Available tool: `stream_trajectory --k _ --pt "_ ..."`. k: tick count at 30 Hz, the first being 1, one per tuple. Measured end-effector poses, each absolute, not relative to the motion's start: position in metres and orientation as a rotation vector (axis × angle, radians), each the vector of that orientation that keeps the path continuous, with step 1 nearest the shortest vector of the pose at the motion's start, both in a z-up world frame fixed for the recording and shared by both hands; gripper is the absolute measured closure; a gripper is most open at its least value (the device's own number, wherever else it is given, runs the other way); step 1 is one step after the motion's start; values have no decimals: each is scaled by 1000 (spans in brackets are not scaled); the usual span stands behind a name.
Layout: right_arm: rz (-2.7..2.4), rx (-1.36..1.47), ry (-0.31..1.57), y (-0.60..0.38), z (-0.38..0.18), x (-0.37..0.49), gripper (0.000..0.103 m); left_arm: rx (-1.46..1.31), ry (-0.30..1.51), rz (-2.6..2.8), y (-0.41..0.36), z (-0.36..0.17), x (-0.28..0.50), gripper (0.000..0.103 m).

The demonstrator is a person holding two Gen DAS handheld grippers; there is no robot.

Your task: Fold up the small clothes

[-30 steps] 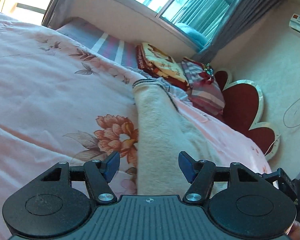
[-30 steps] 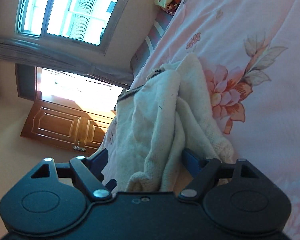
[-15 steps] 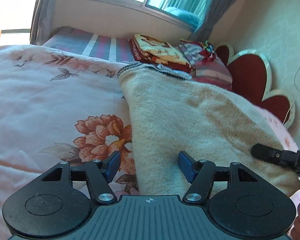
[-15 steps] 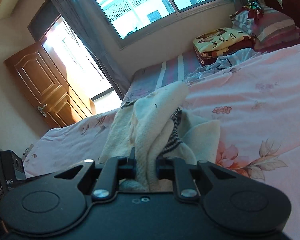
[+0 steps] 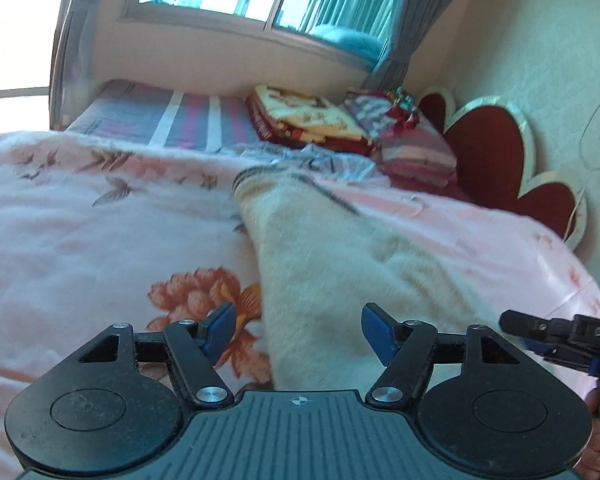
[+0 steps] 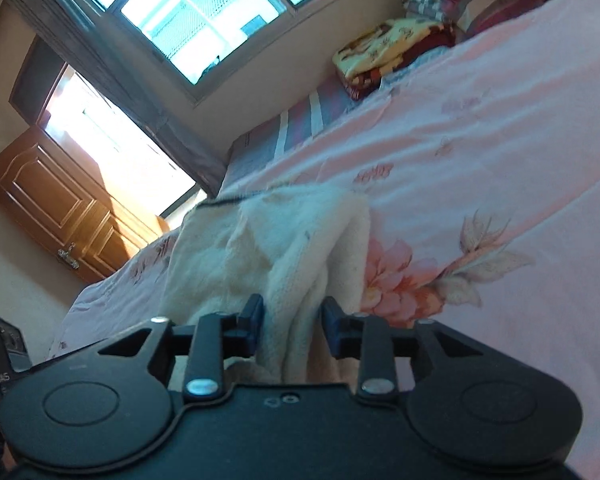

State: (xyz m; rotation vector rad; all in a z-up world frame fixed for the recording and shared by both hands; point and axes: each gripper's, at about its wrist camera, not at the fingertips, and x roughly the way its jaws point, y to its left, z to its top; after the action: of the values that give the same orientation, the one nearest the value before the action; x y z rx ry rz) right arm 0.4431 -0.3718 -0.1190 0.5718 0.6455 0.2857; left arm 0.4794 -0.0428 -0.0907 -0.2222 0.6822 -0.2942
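A cream fleece garment (image 5: 340, 272) with a dark-striped hem lies on the pink floral bedspread (image 5: 80, 232). My left gripper (image 5: 298, 330) is open, its blue pads astride the garment's near edge, not gripping. In the right wrist view the same garment (image 6: 268, 248) lies bunched, and my right gripper (image 6: 292, 326) is partly open with a fold of the cloth between its pads, the jaws apart from it on the right. The right gripper's body shows at the right edge of the left wrist view (image 5: 560, 336).
Folded blankets (image 5: 312, 120) and striped pillows (image 5: 404, 144) are stacked at the bed's far end under the window. A red heart-shaped headboard (image 5: 496, 144) stands at the right wall. A wooden door (image 6: 56, 204) is at the left in the right wrist view.
My right gripper was shut on the garment half a second ago and has opened; the cloth has dropped lower onto the bed. My left gripper stayed open and tilted up slightly.
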Motion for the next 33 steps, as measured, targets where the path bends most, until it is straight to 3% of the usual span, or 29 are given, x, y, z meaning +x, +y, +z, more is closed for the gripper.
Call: stream_trajectory --k 8,13,21,27,30,33 --pt "318 279 677 -330 -99 511 89 -81 746 -433 -92 -97 516 34" --pt "338 91 791 -307 -129 532 93 -8 779 -435 -105 -107 522 34" --pt "400 139 659 -310 -92 519 88 -54 688 -422 -92 -82 527 34" --pt "416 -58 829 -276 -118 560 95 -24 785 -401 -97 -99 562 34" --pt "407 -40 829 -278 -123 561 97 8 777 -402 -101 -102 559 34" --pt "410 -5 783 -288 -107 541 86 1 746 -405 -99 -89 542 34"
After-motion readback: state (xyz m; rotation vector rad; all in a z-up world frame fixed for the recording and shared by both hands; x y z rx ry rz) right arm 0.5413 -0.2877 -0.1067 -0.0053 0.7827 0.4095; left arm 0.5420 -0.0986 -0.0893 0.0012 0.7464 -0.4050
